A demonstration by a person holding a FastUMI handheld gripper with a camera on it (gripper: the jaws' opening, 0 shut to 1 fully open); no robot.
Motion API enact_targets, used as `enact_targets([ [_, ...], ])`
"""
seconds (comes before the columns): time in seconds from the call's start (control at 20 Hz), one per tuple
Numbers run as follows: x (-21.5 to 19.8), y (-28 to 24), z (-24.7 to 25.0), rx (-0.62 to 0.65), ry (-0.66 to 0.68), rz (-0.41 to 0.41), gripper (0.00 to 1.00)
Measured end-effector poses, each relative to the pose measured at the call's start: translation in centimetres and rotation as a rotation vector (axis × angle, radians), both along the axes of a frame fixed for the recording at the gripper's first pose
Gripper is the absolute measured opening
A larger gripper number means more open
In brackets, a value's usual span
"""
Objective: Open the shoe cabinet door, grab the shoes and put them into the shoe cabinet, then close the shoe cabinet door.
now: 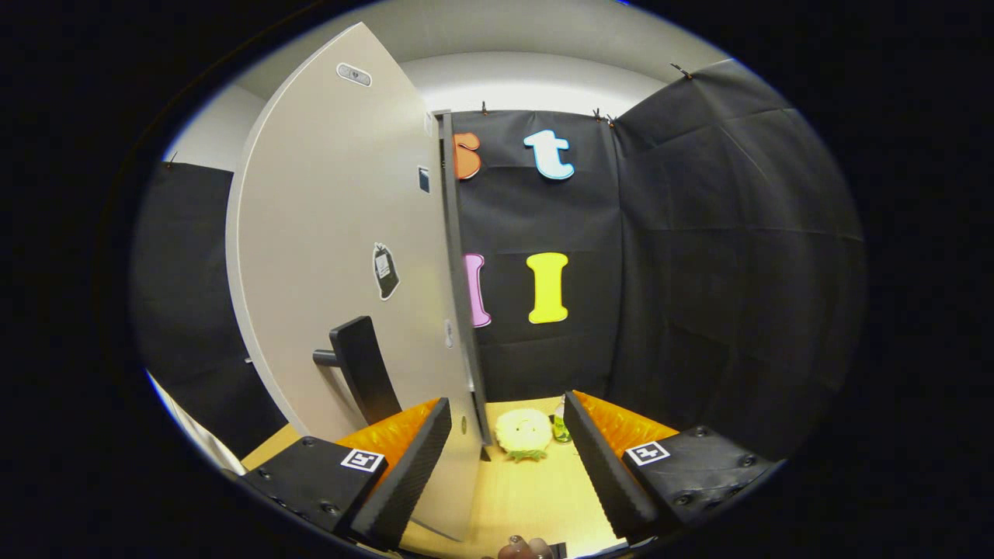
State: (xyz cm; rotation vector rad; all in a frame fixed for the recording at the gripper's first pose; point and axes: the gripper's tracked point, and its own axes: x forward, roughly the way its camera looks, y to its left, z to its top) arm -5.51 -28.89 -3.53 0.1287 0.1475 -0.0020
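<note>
Standing wide apart, gripper (505,458) fingers straddle the free edge of the open cabinet door (342,256), gripping nothing. Beyond them, pale fluffy shoe (523,432) on wooden floor (528,497). Door stickers unreadable.

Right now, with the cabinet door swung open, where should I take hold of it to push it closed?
Probably the door's dark handle, which juts off its face just ahead of the gripper. Come from the face side. The fingers stand open, straddling the door's free edge.
</note>
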Motion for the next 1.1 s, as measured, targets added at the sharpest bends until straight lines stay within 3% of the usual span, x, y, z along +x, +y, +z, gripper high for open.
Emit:
enact_targets([
  [0.45, 1.2, 9.0, 0.0, 0.028, -0.025, -0.01, 0.97],
  [1.1, 7.3, 19.8, -0.3, 0.007, -0.048, 0.047, 0.97],
])
